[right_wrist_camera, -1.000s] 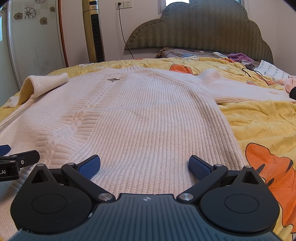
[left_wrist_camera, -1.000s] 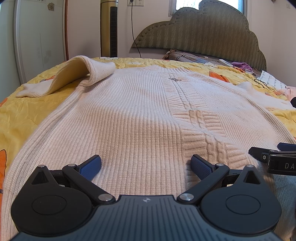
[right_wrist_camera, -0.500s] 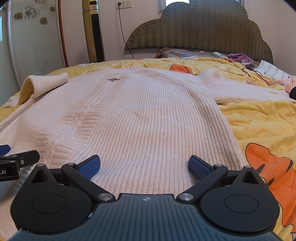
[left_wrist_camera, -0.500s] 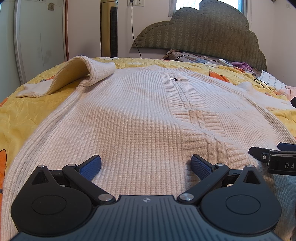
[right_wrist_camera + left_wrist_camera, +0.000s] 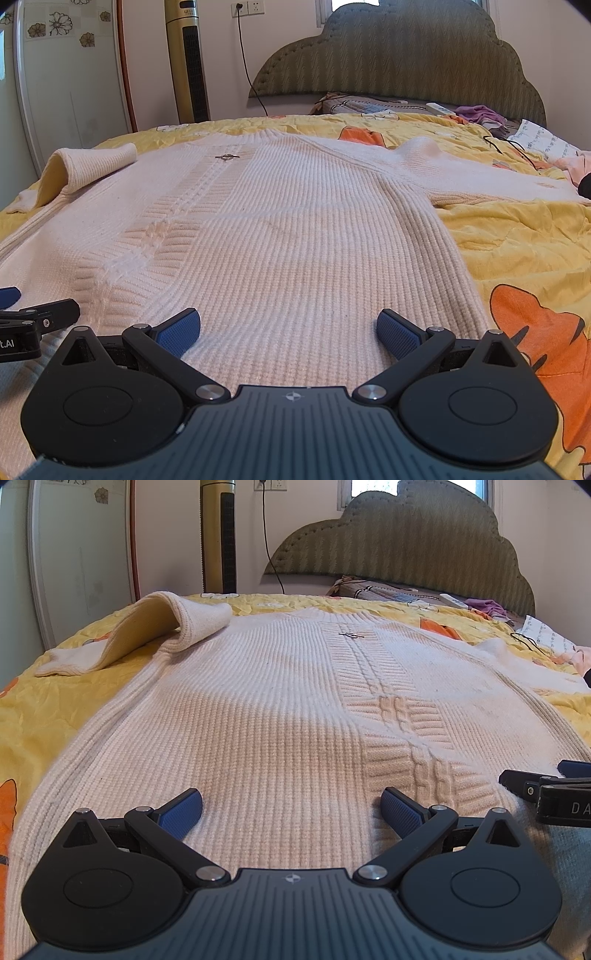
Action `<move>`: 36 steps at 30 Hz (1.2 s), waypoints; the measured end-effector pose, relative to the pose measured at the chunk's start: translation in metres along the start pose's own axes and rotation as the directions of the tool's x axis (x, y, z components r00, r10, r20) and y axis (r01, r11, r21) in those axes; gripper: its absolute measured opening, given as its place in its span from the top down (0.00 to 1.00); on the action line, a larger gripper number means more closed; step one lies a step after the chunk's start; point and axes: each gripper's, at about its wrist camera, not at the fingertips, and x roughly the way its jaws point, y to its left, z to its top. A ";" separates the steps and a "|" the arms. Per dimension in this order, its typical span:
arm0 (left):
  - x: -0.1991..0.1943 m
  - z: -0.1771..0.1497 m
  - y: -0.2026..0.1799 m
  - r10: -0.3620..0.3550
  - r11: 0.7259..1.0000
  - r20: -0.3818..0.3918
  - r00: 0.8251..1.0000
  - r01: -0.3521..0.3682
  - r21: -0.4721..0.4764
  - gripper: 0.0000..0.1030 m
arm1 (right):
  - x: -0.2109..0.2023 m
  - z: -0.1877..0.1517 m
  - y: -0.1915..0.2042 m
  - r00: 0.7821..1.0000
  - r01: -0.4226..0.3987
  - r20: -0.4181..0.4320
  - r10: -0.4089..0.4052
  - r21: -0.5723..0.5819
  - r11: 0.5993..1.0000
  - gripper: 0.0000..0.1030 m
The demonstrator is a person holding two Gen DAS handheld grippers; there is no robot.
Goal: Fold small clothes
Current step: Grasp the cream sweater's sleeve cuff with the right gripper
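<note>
Sweater [image 5: 266, 716], cream ribbed knit with a cable panel down its middle, lies flat and spread on the yellow bedspread [image 5: 55, 701]; I take it as my landmark. Nearest me, at its hem, both claws sit low over the knit. My left gripper [image 5: 291, 805] has its blue pads [image 5: 183, 808] spread wide with only sweater fabric between them, nothing gripped. My right gripper [image 5: 288, 328] is likewise gaping over the hem on the other half, holding nothing (whether the tips actually touch the knit, I cannot tell). Each claw shows at the edge of the other's view, so they are side by side along the hem.

Farther up the sweater, a small metal clasp [image 5: 351, 635] sits on the cable panel near the neckline. One sleeve [image 5: 155, 627] is folded back on itself in a loop at the sweater's left shoulder, its cuff resting on the body. The other sleeve [image 5: 491, 181] stretches out flat across the bedspread from the right shoulder.

Beyond the neckline: an orange print patch [image 5: 360, 134] on the bedspread, then a patterned pillow [image 5: 354, 105], a white remote [image 5: 437, 108] and purple cloth [image 5: 480, 112] under the green padded headboard [image 5: 399, 55]. A tower fan [image 5: 186, 62] stands behind the sweater's folded sleeve.
</note>
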 end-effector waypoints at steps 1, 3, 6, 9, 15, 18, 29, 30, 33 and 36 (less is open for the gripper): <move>0.000 0.000 -0.001 0.004 1.000 -0.001 1.000 -0.004 0.002 0.00 | 0.000 0.000 0.000 1.000 0.000 0.000 0.000 0.000 1.000 0.01; 0.001 0.000 -0.002 0.009 1.000 -0.003 1.000 -0.009 0.005 0.00 | 0.000 0.000 0.001 1.000 0.000 -0.001 0.000 -0.001 1.000 0.00; -0.001 0.001 -0.003 0.020 1.000 -0.012 1.000 -0.020 -0.010 0.00 | 0.003 0.000 0.001 1.000 -0.002 -0.008 0.002 -0.005 1.000 0.00; -0.004 0.014 0.000 -0.016 0.997 -0.041 0.999 0.013 -0.080 0.00 | 0.004 0.004 0.001 0.999 -0.004 -0.033 0.003 -0.020 1.000 0.01; 0.022 0.060 -0.002 -0.074 0.979 -0.053 0.996 0.062 -0.194 0.00 | -0.003 0.043 -0.017 0.994 -0.110 -0.012 0.111 0.058 0.992 0.00; 0.040 0.080 -0.006 -0.083 0.969 -0.038 0.996 0.072 -0.236 0.00 | 0.008 0.074 -0.035 0.993 -0.120 0.001 0.120 0.072 0.990 0.00; 0.115 0.111 -0.047 -0.144 0.969 -0.040 0.989 0.133 -0.207 0.00 | 0.045 0.142 -0.236 0.991 -0.104 0.120 0.057 0.428 0.898 0.12; 0.122 0.105 -0.048 -0.139 0.970 -0.060 0.988 0.124 -0.208 0.00 | 0.046 0.143 -0.267 0.988 -0.104 0.149 0.033 0.498 0.861 0.16; 0.122 0.092 -0.059 -0.092 0.989 -0.007 0.996 0.090 -0.118 0.00 | 0.046 0.133 -0.356 0.981 -0.098 0.187 -0.054 0.714 0.693 0.23; 0.122 0.093 -0.064 -0.072 0.994 -0.016 0.997 0.071 -0.085 0.00 | 0.048 0.115 -0.424 0.976 -0.057 0.160 -0.145 0.838 0.543 0.40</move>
